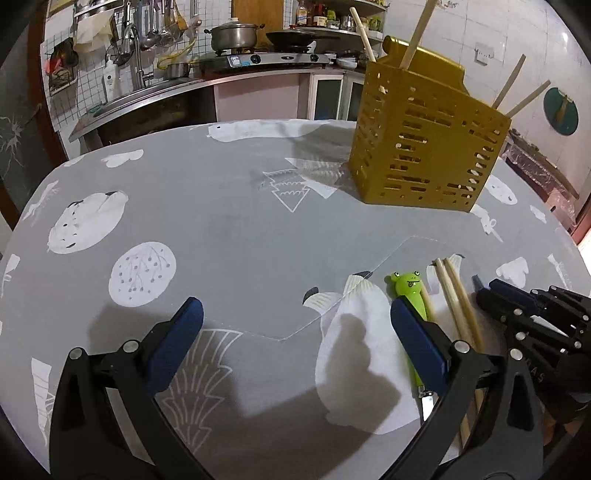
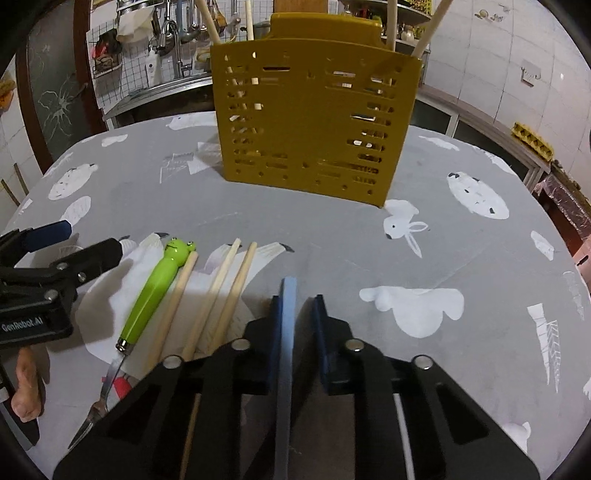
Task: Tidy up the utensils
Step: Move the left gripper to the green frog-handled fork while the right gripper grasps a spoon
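Observation:
A yellow slotted utensil holder [image 1: 430, 142] [image 2: 314, 122] stands on the table with several wooden chopsticks upright in it. A green frog-handled utensil [image 2: 157, 286] [image 1: 410, 291] and three loose wooden chopsticks [image 2: 221, 295] [image 1: 456, 295] lie on the cloth. My left gripper [image 1: 295, 321] is open and empty, its right finger just left of the frog handle. My right gripper [image 2: 299, 302] hovers right of the chopsticks with its jaws nearly closed around a light blue flat handle [image 2: 287, 332]. It also shows in the left wrist view [image 1: 484, 291].
The round table carries a grey cloth [image 1: 229, 229] with white animal prints. Behind it run a kitchen counter with a sink [image 1: 147, 88], a gas stove with a pot [image 1: 234, 35] and a pan, and tiled walls.

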{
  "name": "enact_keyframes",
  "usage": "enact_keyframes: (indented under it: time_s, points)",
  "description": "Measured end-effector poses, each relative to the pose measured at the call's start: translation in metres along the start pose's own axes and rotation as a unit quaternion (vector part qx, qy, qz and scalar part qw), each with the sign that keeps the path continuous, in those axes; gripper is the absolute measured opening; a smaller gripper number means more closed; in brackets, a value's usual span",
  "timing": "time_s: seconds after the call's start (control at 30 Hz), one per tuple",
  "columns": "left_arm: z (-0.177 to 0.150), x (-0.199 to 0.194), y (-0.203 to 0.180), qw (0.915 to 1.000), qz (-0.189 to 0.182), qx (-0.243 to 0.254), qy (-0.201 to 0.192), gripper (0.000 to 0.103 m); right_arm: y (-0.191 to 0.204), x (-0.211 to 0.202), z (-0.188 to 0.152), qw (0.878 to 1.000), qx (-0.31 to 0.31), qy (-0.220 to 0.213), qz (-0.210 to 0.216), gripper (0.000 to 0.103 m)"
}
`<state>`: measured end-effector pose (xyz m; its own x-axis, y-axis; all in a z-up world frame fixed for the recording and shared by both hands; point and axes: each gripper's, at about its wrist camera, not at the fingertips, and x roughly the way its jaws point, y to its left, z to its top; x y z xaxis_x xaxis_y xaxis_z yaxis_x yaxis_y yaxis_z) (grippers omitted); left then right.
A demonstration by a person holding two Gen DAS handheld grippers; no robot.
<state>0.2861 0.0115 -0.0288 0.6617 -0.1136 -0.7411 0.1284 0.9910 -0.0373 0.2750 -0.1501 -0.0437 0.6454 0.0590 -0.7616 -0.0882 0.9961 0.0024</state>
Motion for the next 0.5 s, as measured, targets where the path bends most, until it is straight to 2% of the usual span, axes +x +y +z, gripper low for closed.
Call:
enact_keyframes:
  time_s: [0.17, 0.3, 0.37, 0.43, 0.5]
  points:
    - [0.002, 0.001, -0.006, 0.9999, -0.006, 0.007, 0.007, 0.098, -0.009, -0.003, -0.001, 1.0, 0.025, -0.005, 0.012, 0.008]
    - [0.005, 0.0, -0.019, 0.9997, -0.016, 0.016, 0.011, 0.098, -0.022, -0.007, -0.001, 0.999, 0.048, -0.005, -0.009, 0.008]
    - [0.007, 0.002, -0.03, 0.9995, -0.01, 0.024, 0.016, 0.098, -0.028, -0.009, -0.002, 0.998, 0.052, -0.007, -0.027, 0.008]
    - [0.008, 0.005, -0.038, 0.9993, -0.012, 0.03, 0.019, 0.092, -0.037, -0.008, -0.004, 0.997, 0.065, -0.001, -0.029, 0.008]
    - [0.007, 0.01, -0.044, 0.9989, -0.007, 0.038, 0.029, 0.079, -0.042, -0.007, -0.006, 0.997, 0.07, 0.002, -0.026, 0.008]
